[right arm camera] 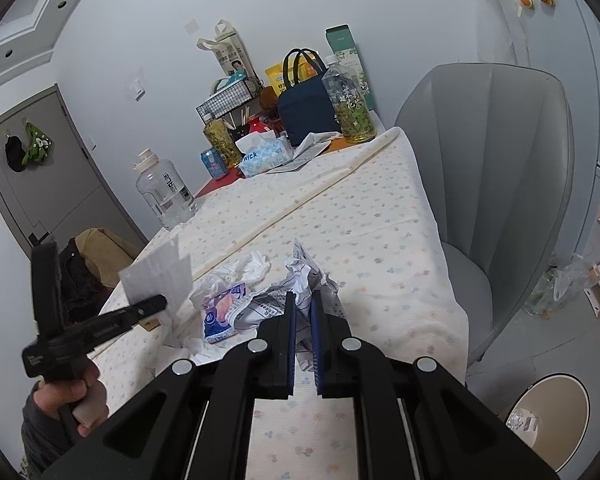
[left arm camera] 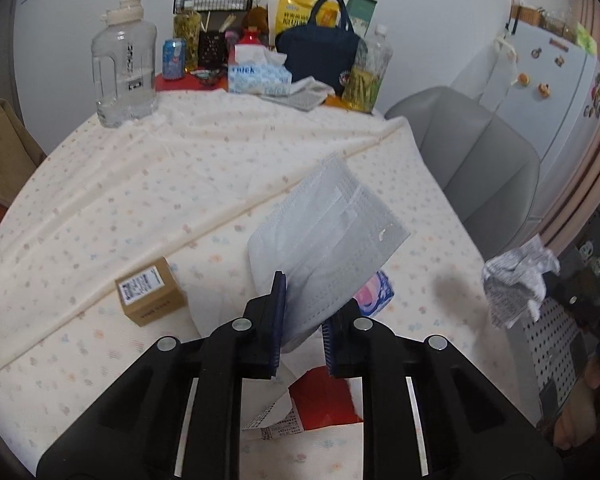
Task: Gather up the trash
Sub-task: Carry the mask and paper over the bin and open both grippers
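Only our right wrist view takes in the round trash bin [right arm camera: 548, 420] at the lower right of the frame, on the floor beside the grey chair [right arm camera: 500, 184], and the grey door [right arm camera: 40, 184] at the left. Only our left wrist view shows the small cardboard box [left arm camera: 150, 292] at lower left and the red wrapper [left arm camera: 320, 400] under the fingers.

Our left gripper [left arm camera: 303, 320] is clamped on a white face mask [left arm camera: 328, 236], which rises tilted from its blue pads toward the frame's centre, lifted off the cloth. In the right view we see the same gripper [right arm camera: 156, 304] from the side at left, with the mask [right arm camera: 160, 276] standing up from it. Our right gripper [right arm camera: 303, 312] pinches a crumpled printed paper [right arm camera: 304, 280] in a narrow gap; that paper appears at the right edge of the left view [left arm camera: 516, 284].

A blue-and-pink packet [right arm camera: 224, 312] and crumpled white tissue [right arm camera: 252, 264] lie on the flower-print tablecloth [right arm camera: 380, 240] near the paper. At the top of the frame stand a clear water jug [left arm camera: 124, 64], a tissue box [left arm camera: 260, 76], a navy lunch bag [left arm camera: 320, 52] and tea bottles [left arm camera: 368, 72].
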Motion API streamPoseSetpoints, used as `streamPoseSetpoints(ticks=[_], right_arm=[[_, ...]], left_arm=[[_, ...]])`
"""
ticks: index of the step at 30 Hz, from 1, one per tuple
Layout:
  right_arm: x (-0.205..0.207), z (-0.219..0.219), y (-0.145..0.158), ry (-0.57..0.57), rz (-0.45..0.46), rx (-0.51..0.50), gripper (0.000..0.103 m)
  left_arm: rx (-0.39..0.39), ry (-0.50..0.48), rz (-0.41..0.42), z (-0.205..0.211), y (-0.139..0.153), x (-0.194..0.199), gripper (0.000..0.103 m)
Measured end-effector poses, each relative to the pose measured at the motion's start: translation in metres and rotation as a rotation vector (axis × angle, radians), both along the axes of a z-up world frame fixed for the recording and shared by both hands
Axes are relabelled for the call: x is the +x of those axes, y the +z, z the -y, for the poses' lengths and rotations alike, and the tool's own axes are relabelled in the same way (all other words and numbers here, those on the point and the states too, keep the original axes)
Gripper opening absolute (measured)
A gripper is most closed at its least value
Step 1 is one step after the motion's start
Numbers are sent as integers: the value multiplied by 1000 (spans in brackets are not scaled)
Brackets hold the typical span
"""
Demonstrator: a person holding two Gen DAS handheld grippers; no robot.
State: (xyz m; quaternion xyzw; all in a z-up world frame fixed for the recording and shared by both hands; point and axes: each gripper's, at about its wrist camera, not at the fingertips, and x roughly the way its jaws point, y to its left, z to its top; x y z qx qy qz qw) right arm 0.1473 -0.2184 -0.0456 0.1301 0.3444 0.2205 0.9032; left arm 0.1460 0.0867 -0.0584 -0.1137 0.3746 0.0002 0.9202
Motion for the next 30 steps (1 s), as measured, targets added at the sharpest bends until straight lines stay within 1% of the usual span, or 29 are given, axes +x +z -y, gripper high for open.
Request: streamPoseSetpoints(ticks=[3,6,12,21,26,30], right_arm=[[-3,4,3,-6,7,6,8],[-6,11,7,-15,19,8,8],[-13,37,11,-57,33,22,8],[-25,91,12,-170,36,-7,8],[-30,126,4,-247,18,-25,8],[-34,156,-4,-310,0,-31,8]], left_arm=[[14,6,41,3,16,-4,17],[12,1,76,9,30,-7,16],[29,-52,111,44,47,-3,16],[-6,-197,107,122,42,16,16],[-26,-293,95,172,35,27,16],[-24,-361,82,210,30,32,16]])
